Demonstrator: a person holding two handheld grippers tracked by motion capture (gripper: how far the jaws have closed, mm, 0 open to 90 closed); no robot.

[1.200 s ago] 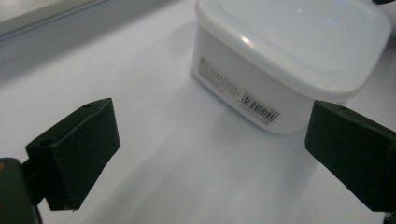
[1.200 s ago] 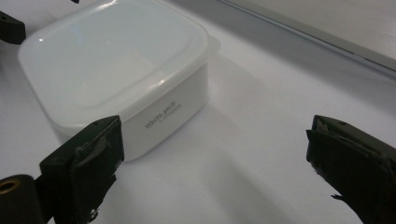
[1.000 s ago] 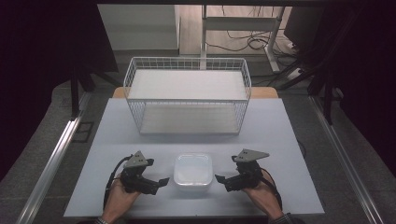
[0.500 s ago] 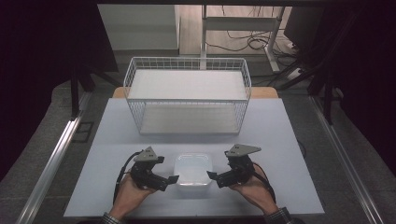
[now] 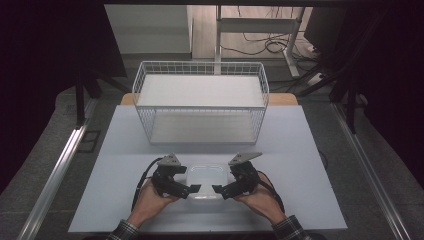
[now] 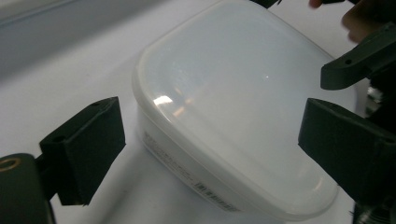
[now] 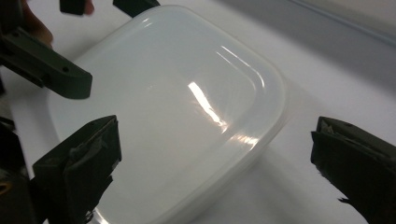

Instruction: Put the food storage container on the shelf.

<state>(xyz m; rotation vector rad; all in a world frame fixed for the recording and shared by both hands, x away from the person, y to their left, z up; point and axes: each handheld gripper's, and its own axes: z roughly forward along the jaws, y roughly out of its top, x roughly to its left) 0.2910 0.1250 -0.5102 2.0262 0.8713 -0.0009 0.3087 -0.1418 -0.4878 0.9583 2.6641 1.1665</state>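
Near edge of the table (image 5: 310,150), centre: that is where I see the work sitting.
Container: a translucent white plastic box (image 5: 207,181) with a snapped-on lid, rounded corners, lying flat on the table top; a small printed label shows on its side wall in the left gripper view.
Container close up: I see the box (image 6: 233,107) between my left jaws, and the same box (image 7: 168,112) between my right jaws.
Left gripper: my left gripper (image 5: 191,189) is at the box's left side, jaws spread wide with one jaw on each side of the box's near-left corner; I cannot tell whether they touch the plastic.
Right gripper: my right gripper (image 5: 220,190) mirrors it at the right side, jaws likewise parted around the near-right corner, nothing clamped.
Hands: a hand wraps each tool from below, plaid cuffs at the bottom edge of the high view.
Cables: a black cable loops off each gripper.
Basket: a white wire basket (image 5: 200,102) stands at the far half of the table, well apart from the box.
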